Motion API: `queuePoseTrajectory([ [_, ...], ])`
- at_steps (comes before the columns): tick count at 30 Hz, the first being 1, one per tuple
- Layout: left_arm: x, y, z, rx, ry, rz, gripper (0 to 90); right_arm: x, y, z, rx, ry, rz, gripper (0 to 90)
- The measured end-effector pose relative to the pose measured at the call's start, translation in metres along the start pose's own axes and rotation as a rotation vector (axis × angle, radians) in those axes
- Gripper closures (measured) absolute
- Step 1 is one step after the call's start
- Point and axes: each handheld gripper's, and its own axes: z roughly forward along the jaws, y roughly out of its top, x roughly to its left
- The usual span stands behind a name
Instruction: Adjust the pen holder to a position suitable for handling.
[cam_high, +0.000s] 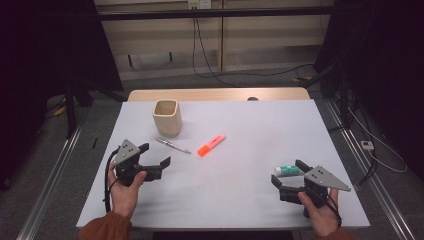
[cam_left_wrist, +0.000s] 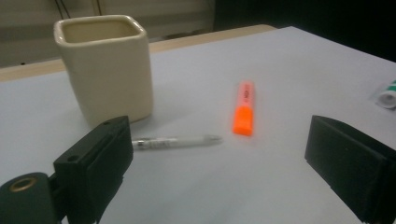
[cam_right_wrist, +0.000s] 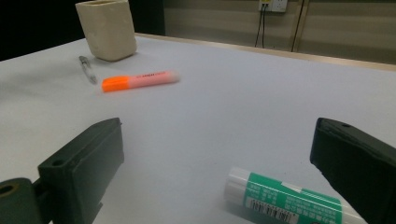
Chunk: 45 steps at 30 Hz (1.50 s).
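Note:
A cream square cup (cam_high: 166, 116) stands upright at the back left of the white table (cam_high: 260, 135). In front of it lie a thin silver pen (cam_high: 173, 145) and an orange highlighter (cam_high: 211, 144). My left gripper (cam_high: 155, 154) is open at the front left, its jaws aimed at the pen (cam_left_wrist: 175, 141), the highlighter (cam_left_wrist: 244, 108) and the cup (cam_left_wrist: 106, 65). At the front right my right gripper (cam_high: 289, 171) is open, with a green and white glue stick (cam_high: 287, 170) lying on the table between its jaws, untouched. In the right gripper view the glue stick (cam_right_wrist: 285, 199) lies near the right jaw.
Beyond the table's far edge runs a wooden strip (cam_high: 215, 94), with cables (cam_high: 205, 55) on the floor behind. Metal rails (cam_high: 55, 170) flank the table on both sides. Open tabletop lies between the two grippers.

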Motion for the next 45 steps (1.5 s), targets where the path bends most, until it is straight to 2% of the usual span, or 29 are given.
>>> queuePoseTrajectory([
  [1,0.0,0.0,0.0,0.0,0.0,0.0,7.5,0.0,0.0,0.0,0.0,-0.001,0.002,2.6],
  [3,0.007,0.01,0.006,0.011,0.011,-0.01,7.8,0.0,0.0,0.001,0.003,0.002,0.003,2.6],
  [5,0.009,0.013,0.008,0.017,0.012,-0.002,9.8,-0.001,0.0,0.001,0.002,0.004,0.003,2.6],
  [7,0.012,0.02,0.011,0.027,0.017,-0.021,11.5,-0.001,-0.001,0.001,0.003,0.003,0.003,2.6],
  [8,0.016,0.026,0.014,0.02,0.028,-0.04,11.3,-0.001,-0.001,0.001,0.002,0.003,0.003,2.6],
  [13,0.023,0.037,0.021,0.006,0.041,-0.056,11.3,0.0,-0.001,0.0,0.004,0.007,0.002,2.6],
  [14,0.028,0.042,0.026,0.035,0.033,-0.064,11.3,0.0,-0.001,0.0,0.004,0.007,0.002,2.6],
  [15,0.028,0.042,0.026,0.035,0.033,-0.064,11.0,0.0,-0.001,0.0,0.005,0.006,0.002,2.6],
  [17,0.033,0.047,0.031,0.072,0.01,-0.089,10.5,0.0,-0.001,0.0,0.007,0.005,0.009,2.6],
  [18,0.033,0.05,0.033,0.076,0.02,-0.093,10.6,0.0,-0.001,0.0,0.007,0.005,0.011,2.6],
  [19,0.034,0.053,0.034,0.083,0.036,-0.074,10.8,0.0,-0.001,0.001,0.007,0.005,0.012,2.6],
  [20,0.034,0.056,0.035,0.081,0.05,-0.072,10.9,0.0,-0.001,0.001,0.006,0.006,0.014,2.6],
  [23,0.038,0.065,0.04,0.105,0.059,-0.084,11.8,0.0,0.0,0.002,0.006,0.008,0.005,2.6],
  [24,0.039,0.068,0.043,0.114,0.071,-0.092,11.7,0.0,0.0,0.002,0.006,0.01,0.004,2.6],
  [25,0.042,0.073,0.047,0.13,0.103,-0.111,11.5,0.001,0.0,0.002,0.006,0.012,0.005,2.6],
  [26,0.042,0.073,0.047,0.13,0.103,-0.111,11.8,0.001,0.0,0.003,0.004,0.012,0.006,2.6],
  [27,0.044,0.075,0.051,0.132,0.099,-0.135,12.4,0.001,0.0,0.003,0.004,0.013,0.004,2.6],
  [28,0.047,0.077,0.054,0.155,0.09,-0.148,13.4,0.001,0.0,0.004,0.005,0.014,0.003,2.6],
  [29,0.05,0.079,0.058,0.178,0.087,-0.151,13.7,0.001,0.0,0.004,0.006,0.014,0.005,2.6],
  [31,0.055,0.082,0.064,0.192,0.091,-0.153,14.5,0.001,0.001,0.005,0.006,0.015,0.006,2.6],
  [34,0.063,0.086,0.071,0.19,0.104,-0.168,15.2,0.002,0.001,0.005,0.004,0.017,0.005,2.6],
  [36,0.067,0.089,0.075,0.208,0.13,-0.164,18.4,0.003,0.001,0.006,0.007,0.022,-0.002,2.6],
  [37,0.069,0.091,0.078,0.21,0.141,-0.165,18.4,0.003,0.001,0.006,0.007,0.022,-0.002,2.6],
  [39,0.073,0.094,0.082,0.199,0.156,-0.172,23.8,0.003,0.002,0.005,0.004,0.024,-0.001,2.6],
  [41,0.078,0.098,0.088,0.213,0.187,-0.154,23.1,0.003,0.002,0.005,0.004,0.021,-0.001,2.6],
  [43,0.084,0.1,0.096,0.24,0.186,-0.164,22.2,0.003,0.001,0.005,0.005,0.02,0.002,2.5],
  [45,0.089,0.101,0.103,0.259,0.206,-0.172,22.7,0.003,0.001,0.005,0.005,0.021,0.001,2.5],
])
